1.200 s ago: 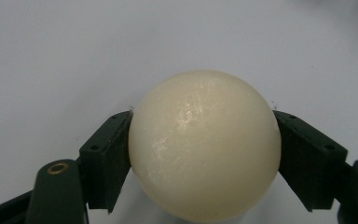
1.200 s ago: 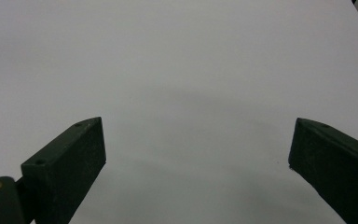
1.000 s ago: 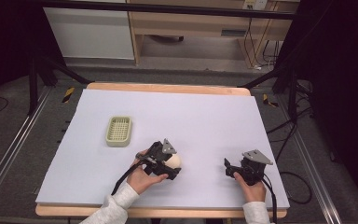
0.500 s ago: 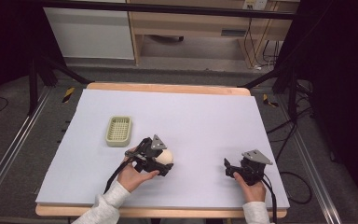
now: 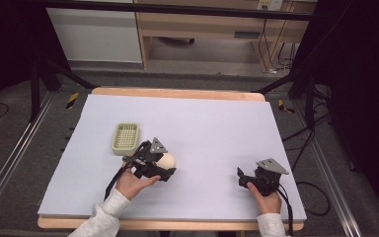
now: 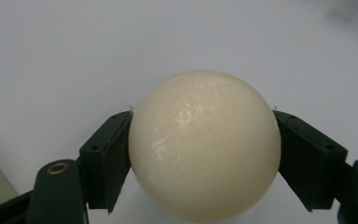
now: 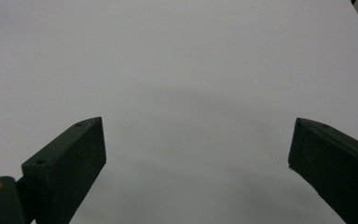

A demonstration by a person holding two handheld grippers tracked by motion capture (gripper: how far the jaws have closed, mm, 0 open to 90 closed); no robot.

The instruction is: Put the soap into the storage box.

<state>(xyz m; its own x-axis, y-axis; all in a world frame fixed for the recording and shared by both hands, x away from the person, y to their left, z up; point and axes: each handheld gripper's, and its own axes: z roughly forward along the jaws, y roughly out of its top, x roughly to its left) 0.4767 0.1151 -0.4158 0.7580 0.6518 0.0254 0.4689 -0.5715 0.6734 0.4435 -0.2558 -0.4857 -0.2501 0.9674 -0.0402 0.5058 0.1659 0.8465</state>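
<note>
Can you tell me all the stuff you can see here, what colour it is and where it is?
ball: one, cream white, clamped between the left gripper's jaws, left of the table's middle
basket: one, pale green, small and slotted, on the table just beyond and left of the ball
table: one, pale lilac top with a wooden edge, in the middle of the high view
cabinet: one, white, on the floor behind the table
left gripper: one, black, jaws shut on the ball
right gripper: one, black, jaws wide apart with nothing between them, near the table's front right
hands: two, coming in from the bottom edge, each holding a gripper
</note>
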